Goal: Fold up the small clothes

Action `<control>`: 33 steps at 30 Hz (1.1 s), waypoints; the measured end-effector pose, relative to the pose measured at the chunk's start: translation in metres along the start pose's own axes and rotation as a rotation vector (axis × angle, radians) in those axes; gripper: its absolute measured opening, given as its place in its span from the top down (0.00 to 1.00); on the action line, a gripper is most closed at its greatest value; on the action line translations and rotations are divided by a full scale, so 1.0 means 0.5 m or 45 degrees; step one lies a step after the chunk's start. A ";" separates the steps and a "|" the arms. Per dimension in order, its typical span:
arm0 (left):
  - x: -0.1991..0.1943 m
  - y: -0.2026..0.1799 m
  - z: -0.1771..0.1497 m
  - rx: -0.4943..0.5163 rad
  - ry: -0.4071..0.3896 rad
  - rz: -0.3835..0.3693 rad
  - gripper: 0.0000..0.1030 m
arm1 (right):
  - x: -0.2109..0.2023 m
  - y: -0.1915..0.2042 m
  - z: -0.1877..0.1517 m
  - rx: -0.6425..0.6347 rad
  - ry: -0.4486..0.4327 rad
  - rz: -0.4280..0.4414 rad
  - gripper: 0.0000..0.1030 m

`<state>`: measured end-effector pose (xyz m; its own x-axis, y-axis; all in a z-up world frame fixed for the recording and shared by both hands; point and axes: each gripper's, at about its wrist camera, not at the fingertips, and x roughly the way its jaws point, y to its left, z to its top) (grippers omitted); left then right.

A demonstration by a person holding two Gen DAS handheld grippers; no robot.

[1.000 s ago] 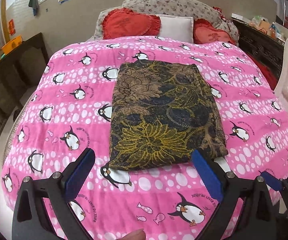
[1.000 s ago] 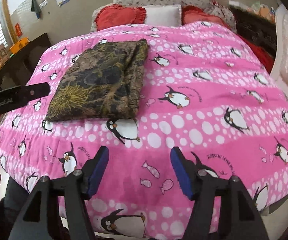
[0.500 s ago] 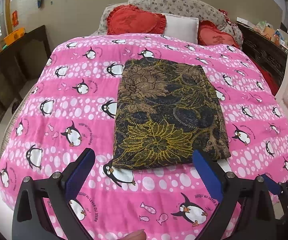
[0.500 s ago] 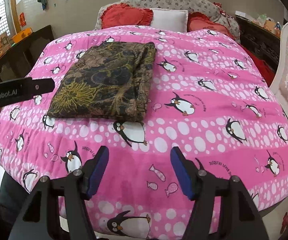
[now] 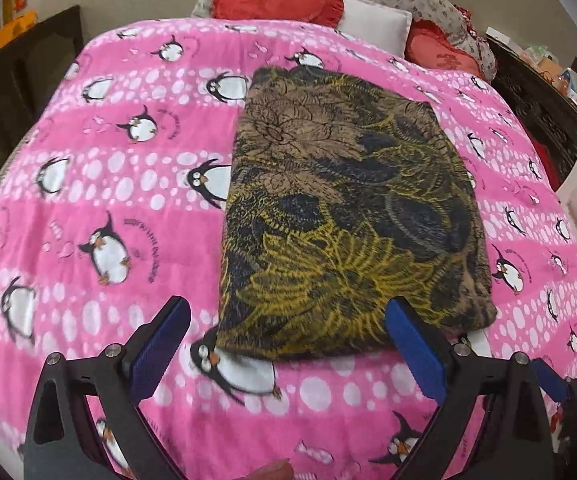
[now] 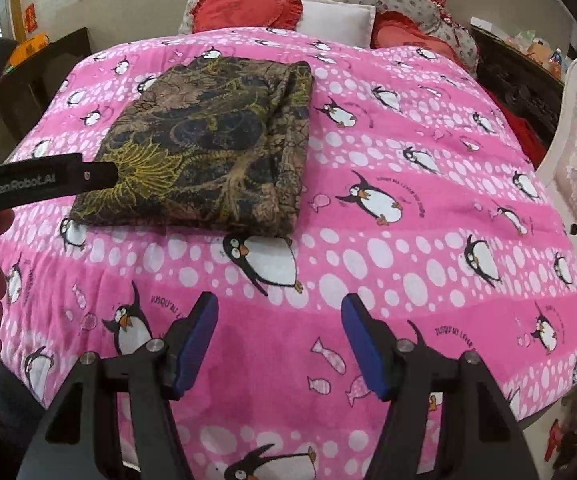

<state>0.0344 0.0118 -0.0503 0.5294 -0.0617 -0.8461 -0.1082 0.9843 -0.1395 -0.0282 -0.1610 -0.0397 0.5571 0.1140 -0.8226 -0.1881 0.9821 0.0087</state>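
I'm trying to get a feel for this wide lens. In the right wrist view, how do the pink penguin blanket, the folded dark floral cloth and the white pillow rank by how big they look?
1. Pink penguin blanket, fills most of the picture.
2. Folded dark floral cloth.
3. White pillow, which looks smallest, though it lies farthest from the camera, so its real size is unsure.
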 end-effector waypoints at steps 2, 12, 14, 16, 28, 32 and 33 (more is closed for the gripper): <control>0.015 0.005 0.006 -0.001 0.022 -0.013 0.20 | -0.001 0.004 0.004 0.002 0.016 -0.040 0.34; 0.004 0.007 -0.009 0.006 0.014 0.016 0.20 | -0.030 0.018 0.004 -0.014 -0.042 -0.072 0.34; -0.011 0.001 -0.012 -0.007 -0.005 0.035 0.20 | -0.046 0.019 0.013 -0.058 -0.090 -0.058 0.34; -0.030 -0.006 -0.013 -0.018 -0.025 0.052 0.20 | -0.061 0.015 0.021 -0.077 -0.135 -0.042 0.34; -0.155 -0.045 -0.055 0.029 -0.110 0.183 0.20 | -0.104 -0.070 0.042 0.086 -0.228 0.048 0.31; -0.173 -0.058 -0.063 0.060 -0.134 0.184 0.20 | -0.125 -0.063 0.029 0.068 -0.245 0.060 0.31; -0.176 -0.061 -0.066 0.072 -0.138 0.177 0.20 | -0.129 -0.062 0.027 0.070 -0.250 0.061 0.31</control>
<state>-0.0367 -0.0185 0.0113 0.6004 0.0908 -0.7945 -0.1411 0.9900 0.0065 -0.0474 -0.1970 0.0207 0.6964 0.1821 -0.6941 -0.1762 0.9810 0.0806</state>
